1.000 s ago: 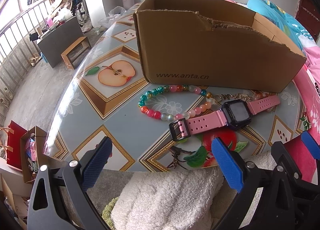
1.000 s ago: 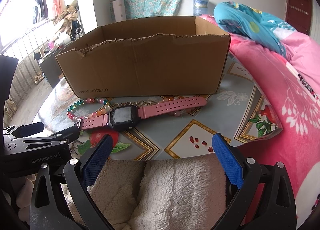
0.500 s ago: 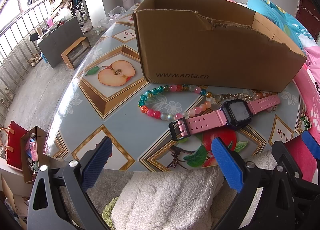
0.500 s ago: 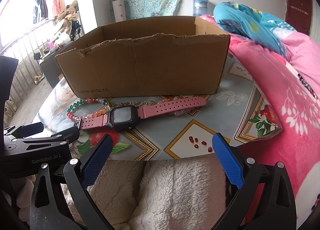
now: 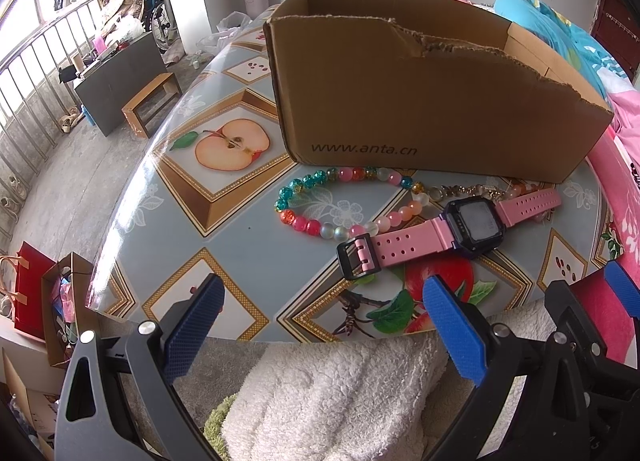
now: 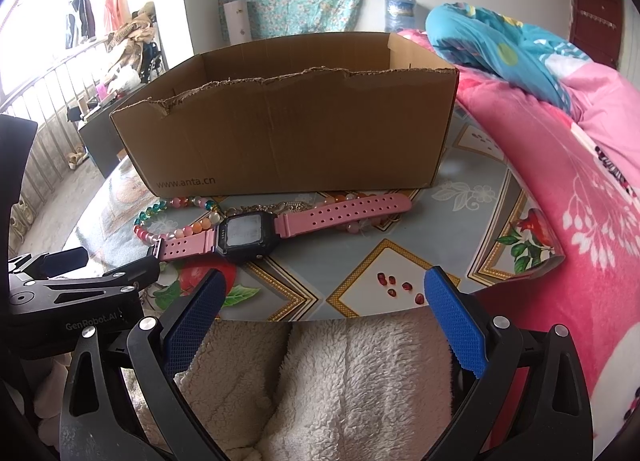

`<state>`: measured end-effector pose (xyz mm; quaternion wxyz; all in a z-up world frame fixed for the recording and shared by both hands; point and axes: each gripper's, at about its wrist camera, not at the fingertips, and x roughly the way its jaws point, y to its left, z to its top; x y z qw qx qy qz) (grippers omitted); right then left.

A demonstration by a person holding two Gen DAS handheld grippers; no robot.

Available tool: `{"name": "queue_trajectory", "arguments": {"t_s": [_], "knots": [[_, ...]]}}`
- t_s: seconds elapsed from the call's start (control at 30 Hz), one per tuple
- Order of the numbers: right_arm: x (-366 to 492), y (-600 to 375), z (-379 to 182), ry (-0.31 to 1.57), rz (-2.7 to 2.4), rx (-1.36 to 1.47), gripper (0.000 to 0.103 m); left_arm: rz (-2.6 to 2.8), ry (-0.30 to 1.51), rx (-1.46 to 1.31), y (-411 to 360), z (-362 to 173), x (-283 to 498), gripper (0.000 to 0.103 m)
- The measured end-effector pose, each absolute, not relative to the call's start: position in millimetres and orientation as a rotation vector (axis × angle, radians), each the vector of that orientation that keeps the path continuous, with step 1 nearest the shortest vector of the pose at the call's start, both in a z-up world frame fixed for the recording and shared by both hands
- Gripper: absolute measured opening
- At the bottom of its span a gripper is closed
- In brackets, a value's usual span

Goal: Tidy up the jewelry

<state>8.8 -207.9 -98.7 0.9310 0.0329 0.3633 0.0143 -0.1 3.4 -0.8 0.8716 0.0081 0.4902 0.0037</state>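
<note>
Left gripper (image 5: pixel 320 325) hovering low at near table (image 5: pixel 224 197) edge, blue pads spread wide, gripping nothing; right gripper (image 6: pixel 322 315) hovering alongside, equally spread, likewise empty. Cardboard box (image 5: pixel 420 101) reading "www.anta.cn"; left gripper body in right view reading "GenRobot.AI". Pink watch (image 5: pixel 452 233) lying flat before box, overlapping beaded bracelet (image 5: pixel 340 201); chain bracelet (image 5: pixel 468 191) lying between watch and box. Left view alone showing red bag (image 5: pixel 30 293) on floor; right view alone showing pink blanket (image 6: pixel 580 189).
</note>
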Motion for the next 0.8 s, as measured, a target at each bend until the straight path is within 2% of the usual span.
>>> {"name": "queue_trajectory", "arguments": {"t_s": [0.5, 0.67, 0.73, 0.8], "knots": [[9.2, -215.7, -97.4, 0.734, 0.015, 0.075, 0.095, -0.039, 1.032, -0.01, 9.3, -7.9, -0.2, 0.098], [12.3, -215.9, -89.8, 0.684, 0.043, 0.029, 0.094, -0.151, 0.925, -0.035, 28.0, -6.3, -4.8, 0.098], [15.4, -213.4, -84.8, 0.661, 0.09, -0.014, 0.082, -0.183, 0.862, -0.011, 36.1, -4.4, -8.3, 0.098], [22.2, -209.4, -81.5, 0.656, 0.168, -0.061, 0.075, -0.218, 0.808, 0.02, 40.8, -3.6, -11.4, 0.097]]}}
